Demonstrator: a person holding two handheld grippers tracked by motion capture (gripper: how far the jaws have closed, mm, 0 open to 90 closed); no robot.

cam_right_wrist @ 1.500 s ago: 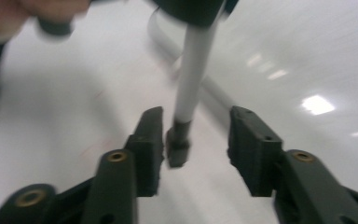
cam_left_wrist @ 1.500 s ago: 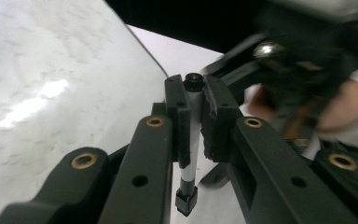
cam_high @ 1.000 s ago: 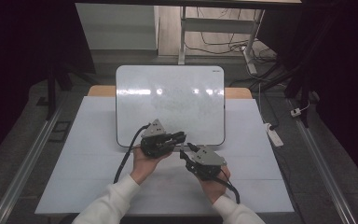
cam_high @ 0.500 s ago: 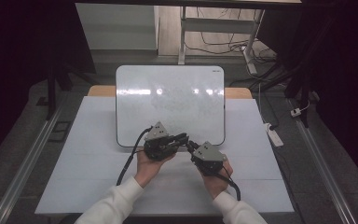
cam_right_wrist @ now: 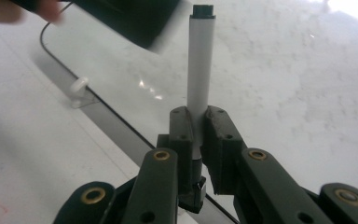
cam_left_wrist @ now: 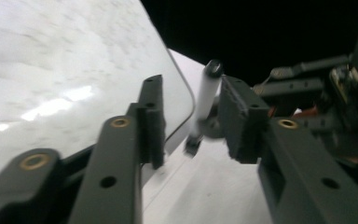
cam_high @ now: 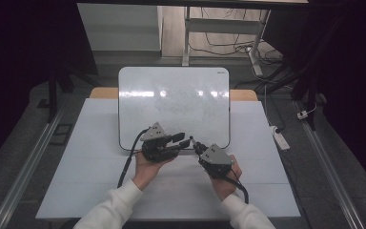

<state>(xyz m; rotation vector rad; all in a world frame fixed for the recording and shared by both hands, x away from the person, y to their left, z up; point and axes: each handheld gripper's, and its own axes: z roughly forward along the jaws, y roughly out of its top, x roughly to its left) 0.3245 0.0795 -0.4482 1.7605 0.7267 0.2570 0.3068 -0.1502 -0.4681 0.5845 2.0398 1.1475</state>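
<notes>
with the right gripper [cam_right_wrist: 193, 135] clenched on the marker [cam_right_wrist: 199, 70], bring the released left gripper [cam_left_wrist: 191, 121] squarely around the cap [cam_right_wrist: 203, 10] ahead of it, over the whiteboard [cam_high: 171, 95], before clamping.

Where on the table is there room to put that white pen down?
The white table is bare left of the left gripper, between the glossy white board and the near edge. It is also bare right of the right gripper, beside the board's right edge. It is crowded at the board's near edge, where both grippers meet around the white marker with black ends.
</notes>
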